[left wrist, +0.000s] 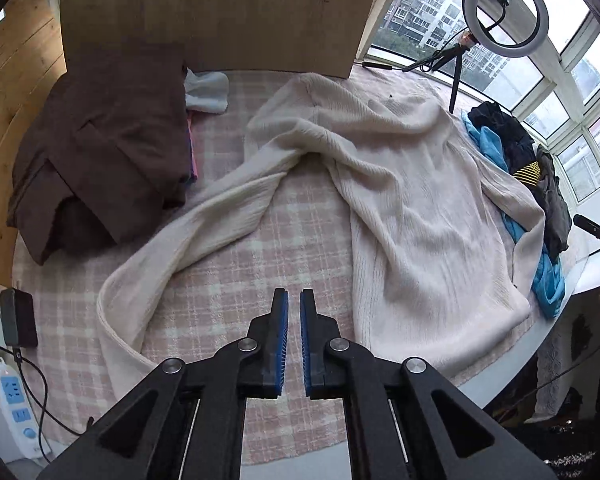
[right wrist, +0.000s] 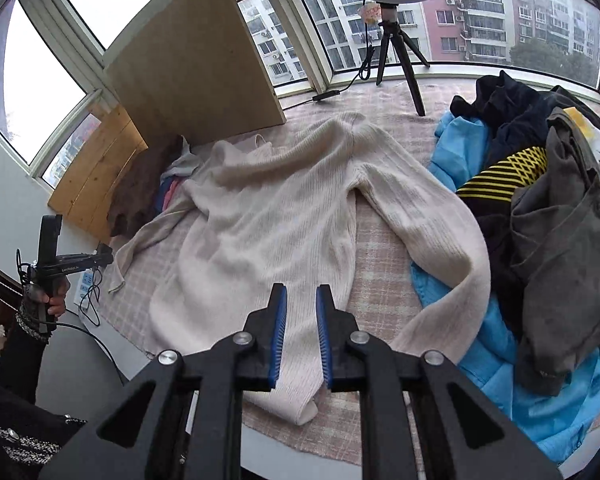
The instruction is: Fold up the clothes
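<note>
A cream ribbed sweater [left wrist: 412,200] [right wrist: 260,220] lies spread and rumpled on the pink plaid cloth [left wrist: 300,220]. One sleeve [left wrist: 204,232] trails toward the near left edge. The other sleeve [right wrist: 432,232] curves over a blue garment. My left gripper [left wrist: 294,292] hovers over bare plaid between that sleeve and the body, shut with nothing in it; in the right wrist view the left gripper [right wrist: 106,256] shows side-on in a hand. My right gripper [right wrist: 301,288] hangs above the sweater's hem, its jaws a narrow gap apart and holding nothing.
A folded brown garment [left wrist: 100,152] sits on a stack at the far left. A heap of dark, grey and blue clothes [right wrist: 560,220] fills the right side. A wooden board [left wrist: 220,12] and a ring light on a tripod [right wrist: 396,48] stand at the back. A power strip [left wrist: 14,400] lies off the left edge.
</note>
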`<state>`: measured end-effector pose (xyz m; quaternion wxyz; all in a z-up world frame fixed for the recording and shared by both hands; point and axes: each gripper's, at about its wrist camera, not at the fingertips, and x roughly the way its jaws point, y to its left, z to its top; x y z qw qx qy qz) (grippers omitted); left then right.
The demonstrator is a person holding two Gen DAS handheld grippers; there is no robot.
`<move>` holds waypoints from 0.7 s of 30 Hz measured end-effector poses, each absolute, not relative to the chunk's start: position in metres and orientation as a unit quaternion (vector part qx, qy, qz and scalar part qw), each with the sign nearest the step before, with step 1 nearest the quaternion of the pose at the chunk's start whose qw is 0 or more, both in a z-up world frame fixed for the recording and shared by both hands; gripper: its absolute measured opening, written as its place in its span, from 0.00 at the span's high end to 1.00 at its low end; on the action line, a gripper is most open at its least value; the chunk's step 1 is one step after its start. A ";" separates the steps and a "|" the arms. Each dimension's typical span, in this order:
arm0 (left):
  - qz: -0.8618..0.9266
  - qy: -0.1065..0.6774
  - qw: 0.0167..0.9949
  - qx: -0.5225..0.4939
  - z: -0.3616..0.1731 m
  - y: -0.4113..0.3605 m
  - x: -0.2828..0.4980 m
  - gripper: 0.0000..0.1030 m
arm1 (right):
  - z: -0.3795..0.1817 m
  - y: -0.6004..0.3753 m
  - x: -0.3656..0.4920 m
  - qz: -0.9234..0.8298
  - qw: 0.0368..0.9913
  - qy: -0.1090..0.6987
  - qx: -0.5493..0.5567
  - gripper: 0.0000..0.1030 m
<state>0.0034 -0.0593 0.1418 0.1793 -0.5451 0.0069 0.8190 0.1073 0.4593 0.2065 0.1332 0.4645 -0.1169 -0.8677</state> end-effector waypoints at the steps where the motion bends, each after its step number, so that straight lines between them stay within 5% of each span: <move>1: 0.826 0.020 0.181 -0.533 0.151 -0.058 -0.011 0.96 | 0.218 0.462 0.099 -0.875 0.127 -0.108 0.455 0.85; 3: 0.838 0.048 0.187 -0.511 0.167 -0.050 -0.040 0.95 | 0.239 0.462 0.079 -0.890 0.123 -0.081 0.432 0.85; 5: 0.843 0.061 0.200 -0.495 0.178 -0.040 -0.065 0.84 | 0.253 0.461 0.055 -0.902 0.121 -0.058 0.411 0.66; 7: 0.849 0.079 0.212 -0.477 0.184 -0.028 -0.089 0.74 | 0.253 0.457 0.027 -0.907 0.128 -0.046 0.399 0.58; 21: 0.785 0.171 0.290 -0.521 0.092 0.064 -0.216 0.62 | 0.104 0.384 -0.203 -0.836 0.166 0.116 0.510 0.52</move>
